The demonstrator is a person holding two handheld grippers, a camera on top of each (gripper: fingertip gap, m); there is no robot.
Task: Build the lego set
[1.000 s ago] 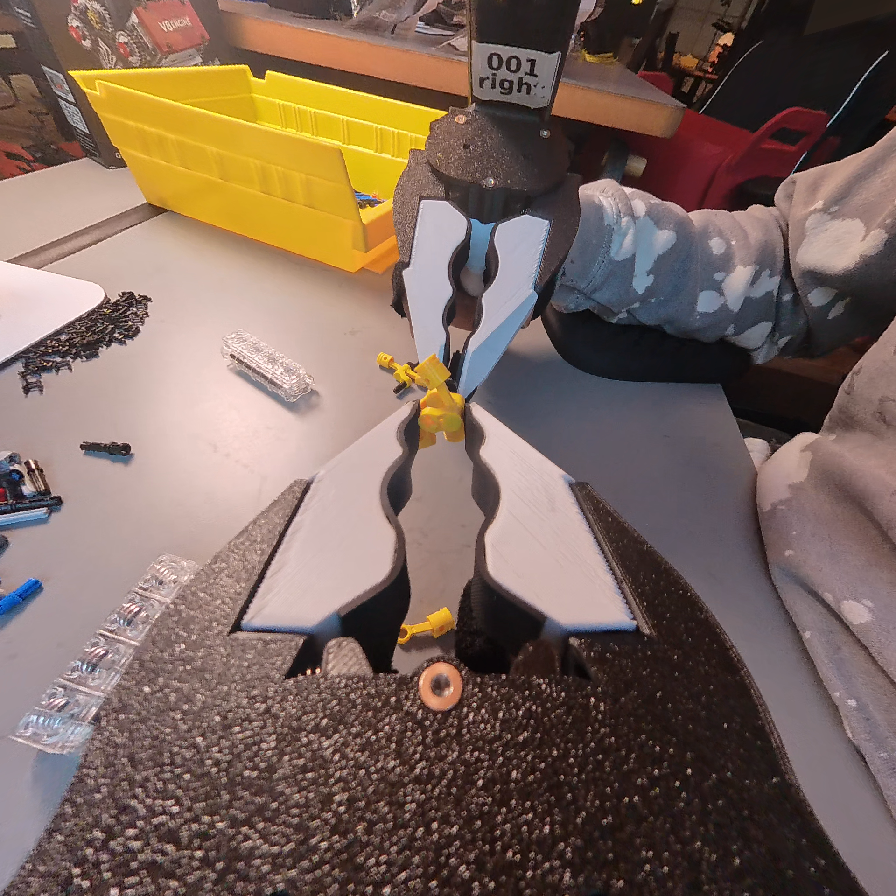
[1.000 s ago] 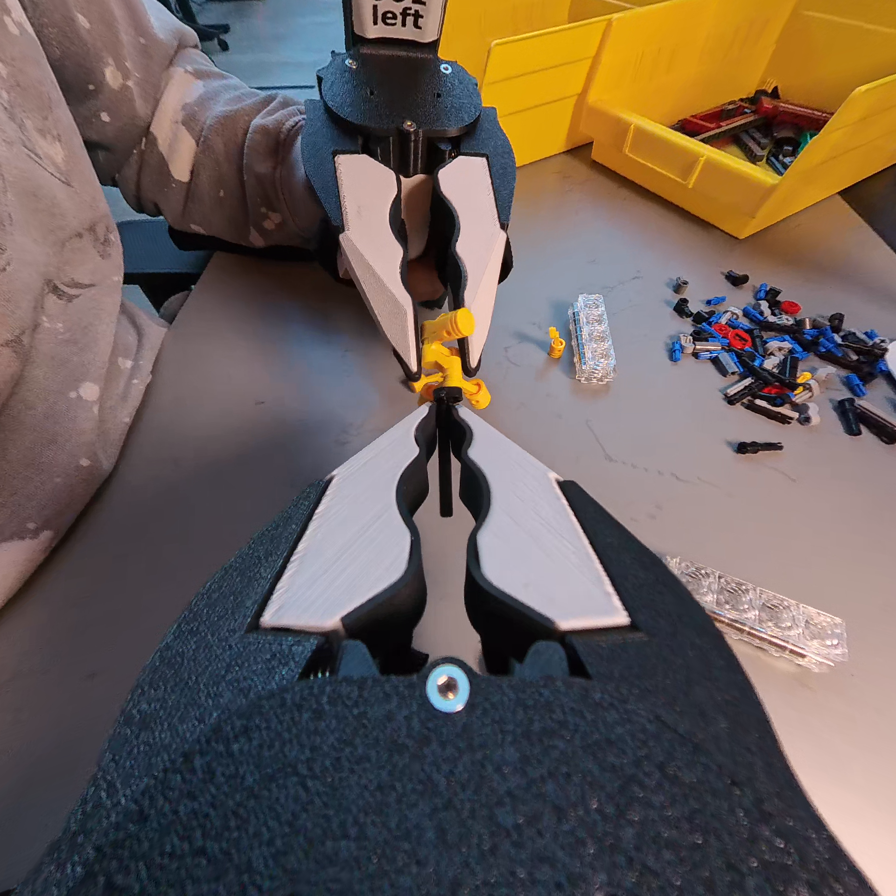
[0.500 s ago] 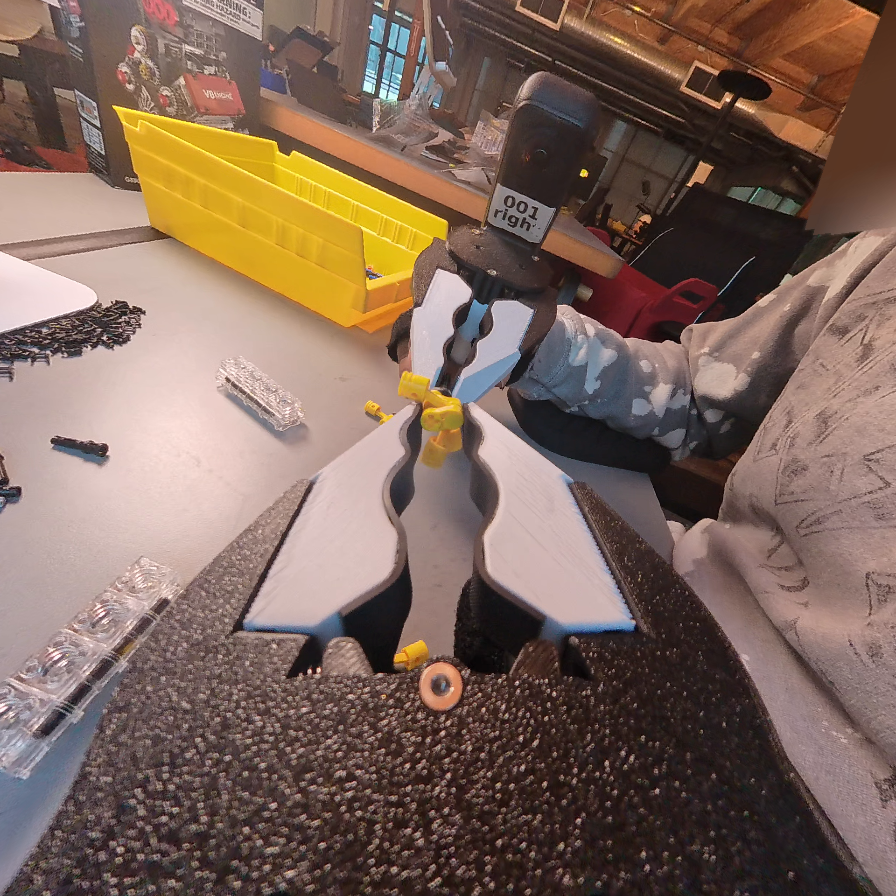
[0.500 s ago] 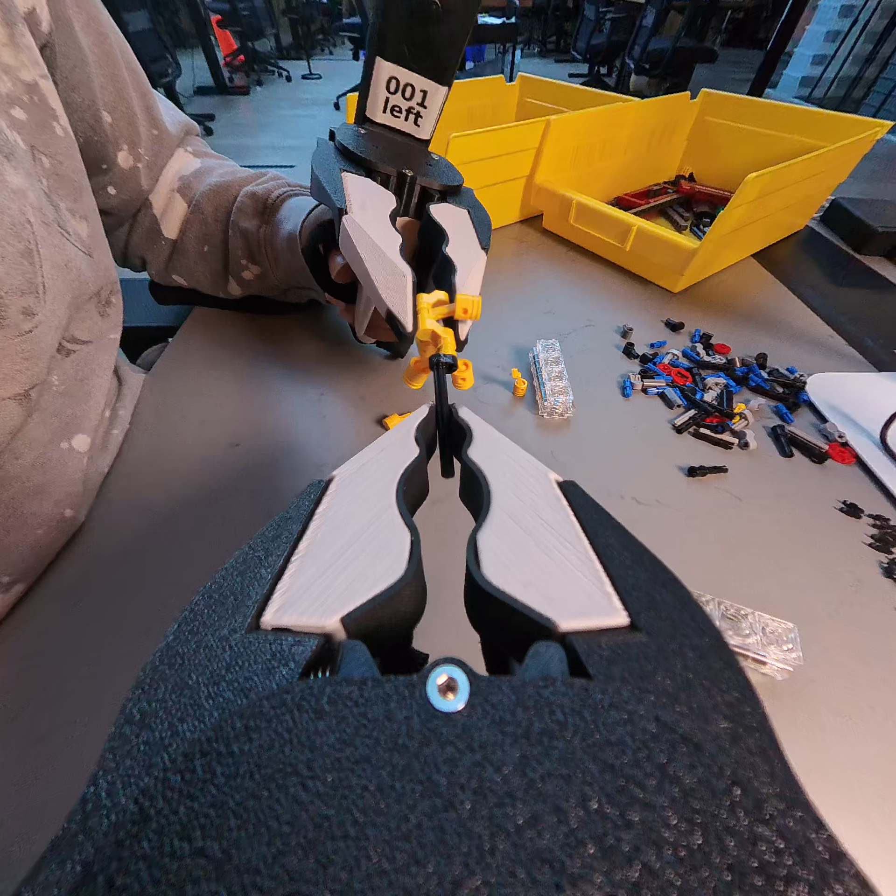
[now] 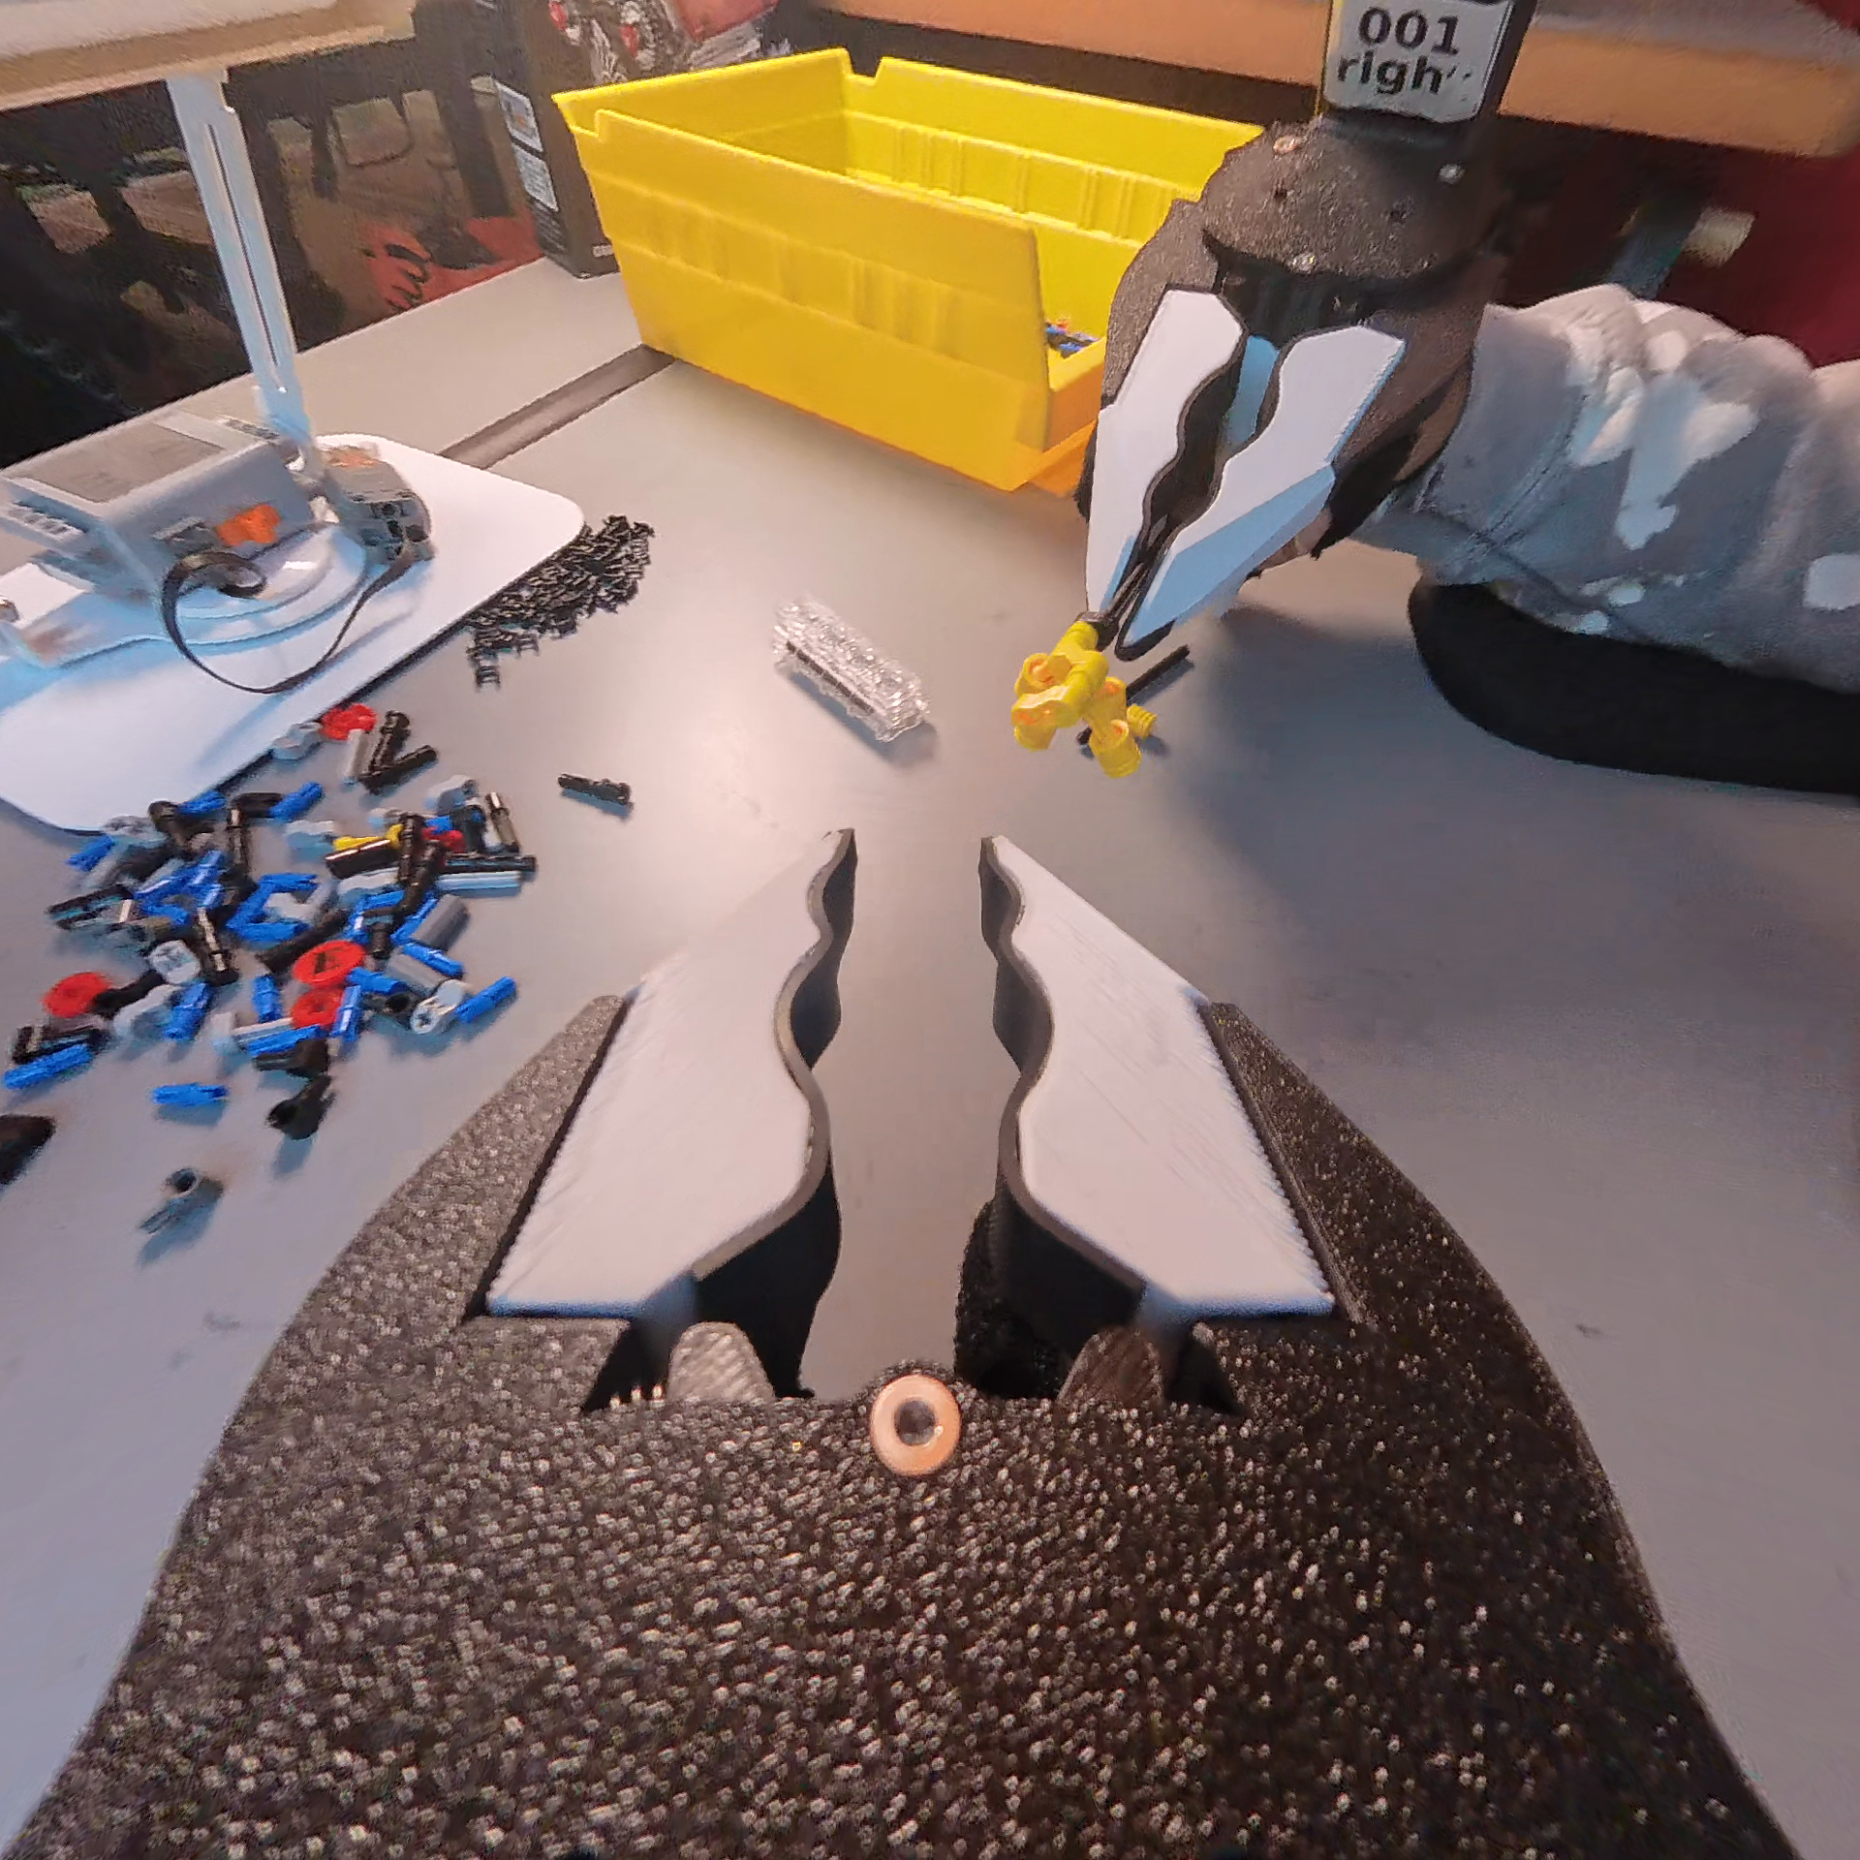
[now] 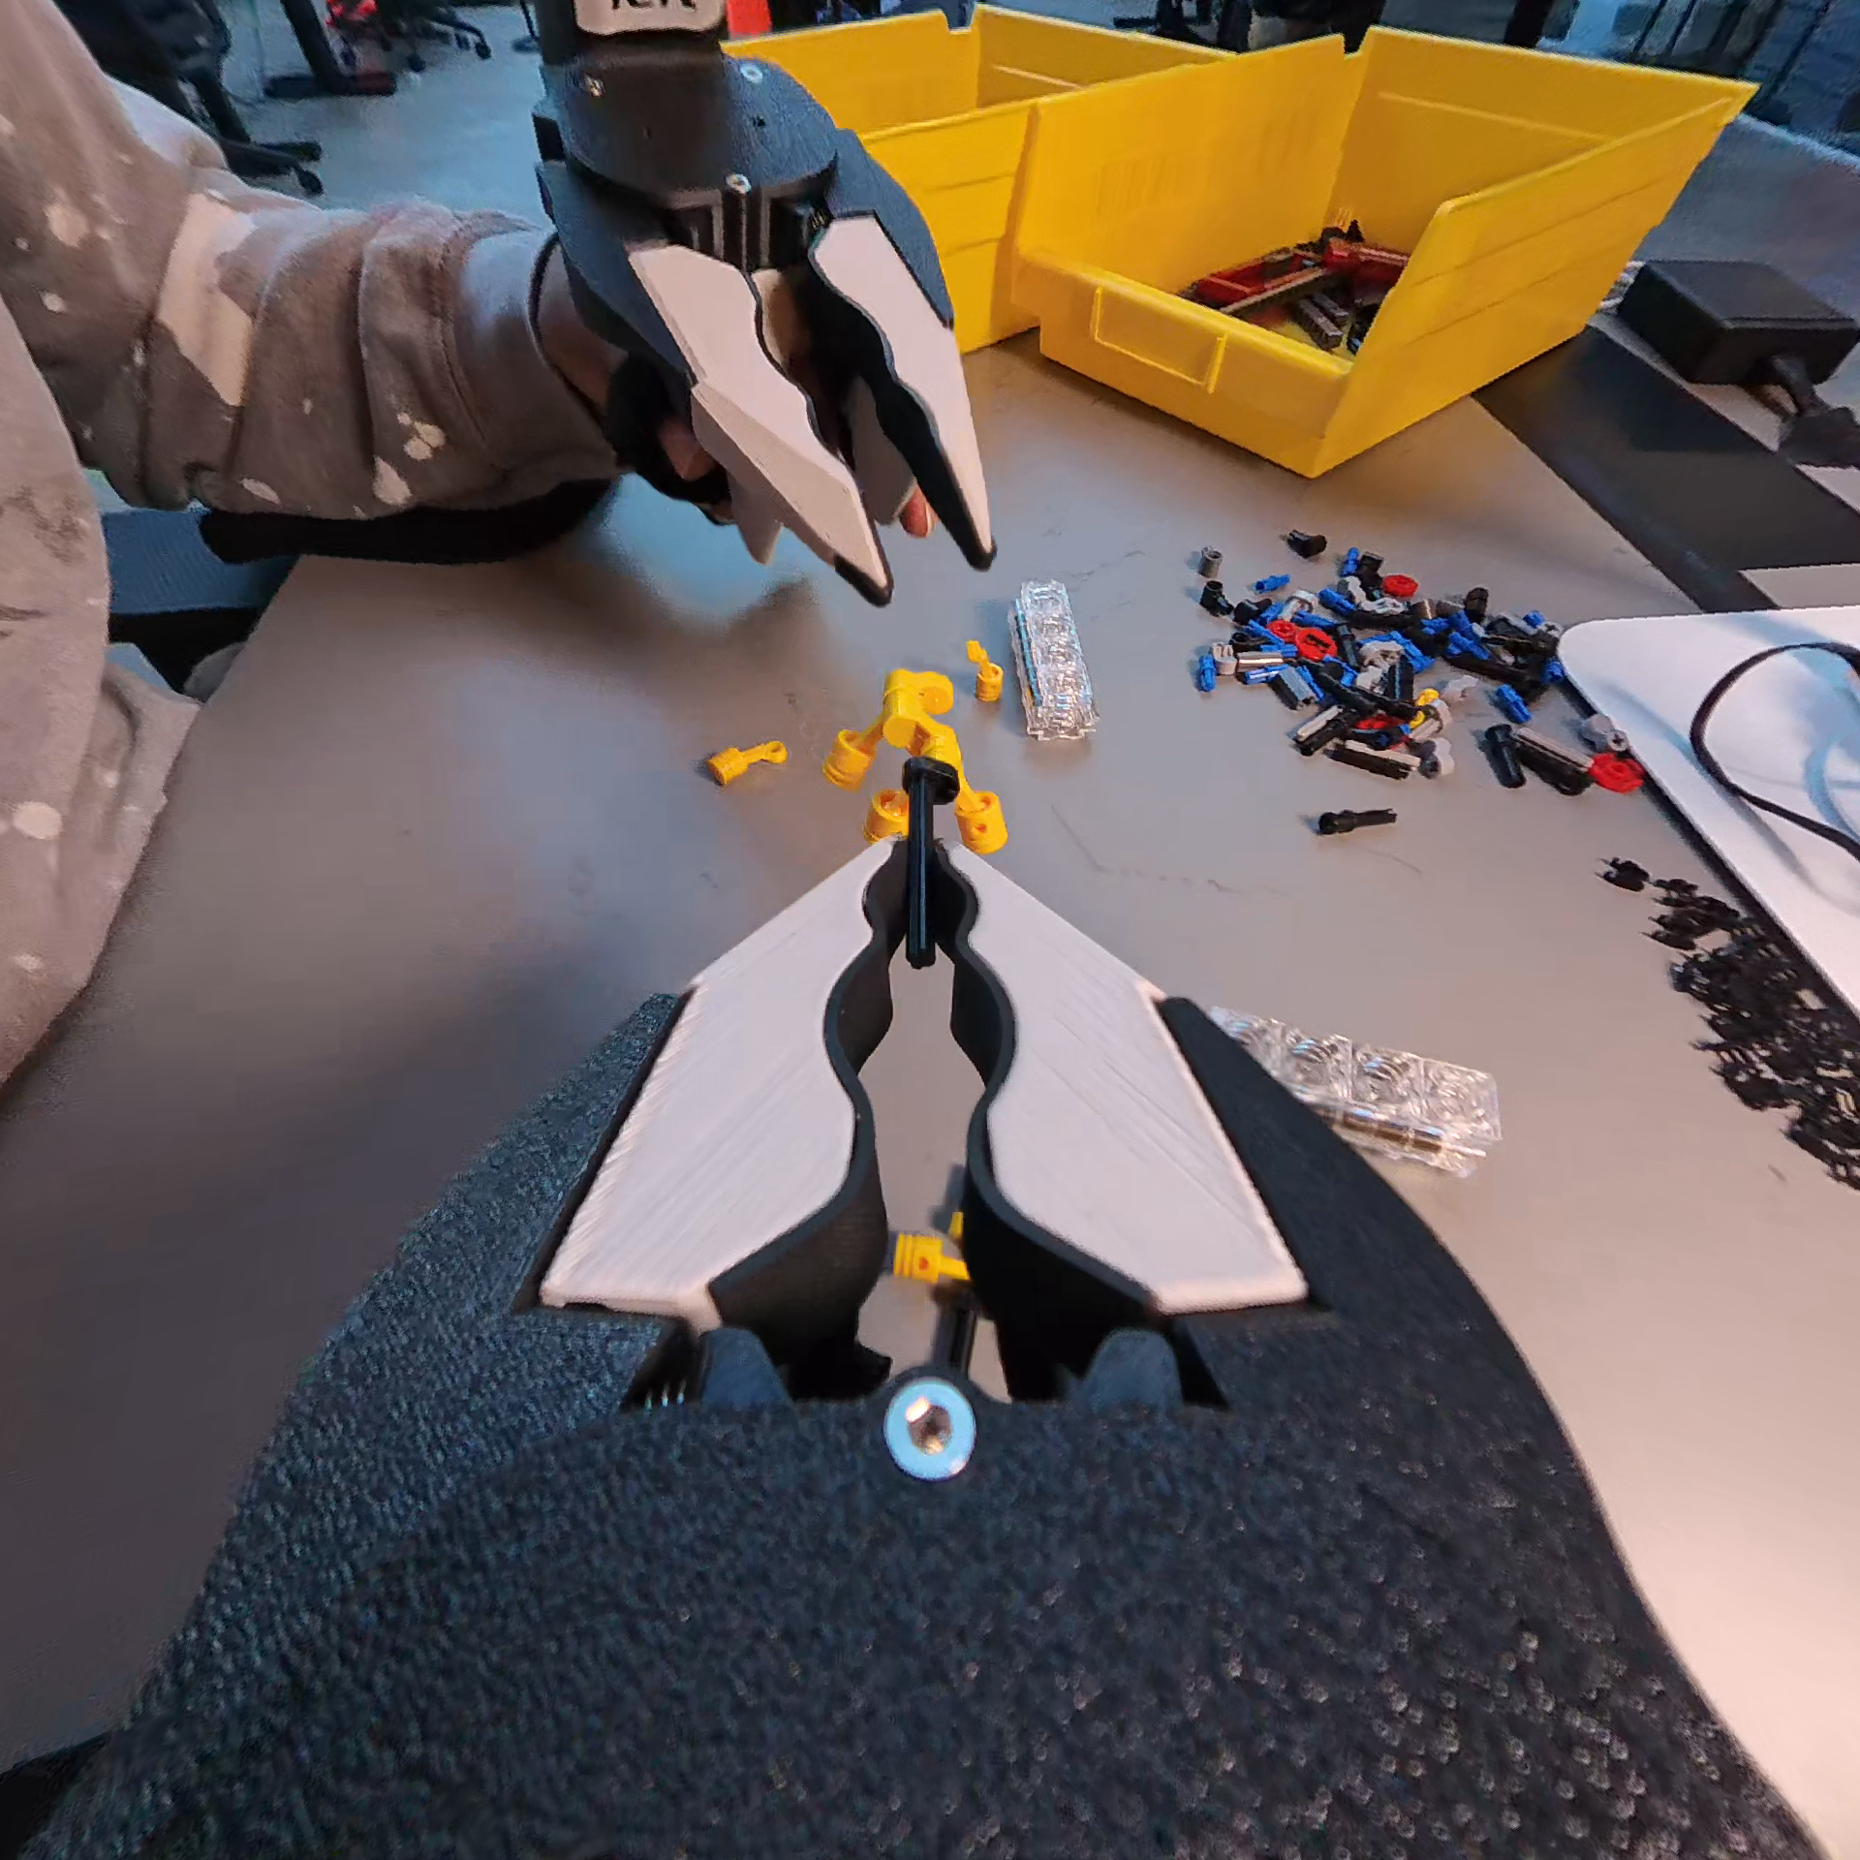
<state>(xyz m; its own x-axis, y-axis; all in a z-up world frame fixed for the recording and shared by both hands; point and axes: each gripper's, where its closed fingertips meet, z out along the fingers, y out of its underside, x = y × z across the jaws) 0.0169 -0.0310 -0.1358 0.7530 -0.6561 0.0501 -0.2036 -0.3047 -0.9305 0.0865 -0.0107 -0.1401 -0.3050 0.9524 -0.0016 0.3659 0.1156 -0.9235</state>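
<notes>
A small yellow assembly of pistons [image 6: 911,745] sits on the end of a black axle [image 6: 918,886]. My right gripper [image 6: 918,850] is shut on that axle and holds the assembly just above the grey table. The left wrist view shows the right gripper [image 5: 1112,629] with the yellow assembly [image 5: 1072,700] hanging at its tips. My left gripper [image 5: 921,856] is open and empty, pulled back from the assembly. It also shows in the right wrist view [image 6: 931,569], beyond the assembly.
Loose yellow pistons [image 6: 745,762] [image 6: 986,676] and clear bricks [image 6: 1052,669] [image 6: 1359,1087] lie near the assembly. A pile of small blue, black and red parts [image 5: 282,926], a black pin [image 5: 594,790], yellow bins [image 6: 1359,252] and a white board with a grey box [image 5: 201,503] are farther out. The tips of one gripper are about 8 cm away from the tips of the other.
My left gripper has let go of the yellow assembly, opened and drawn back. The right gripper keeps the axle with the assembly on it and has lowered toward the table.
</notes>
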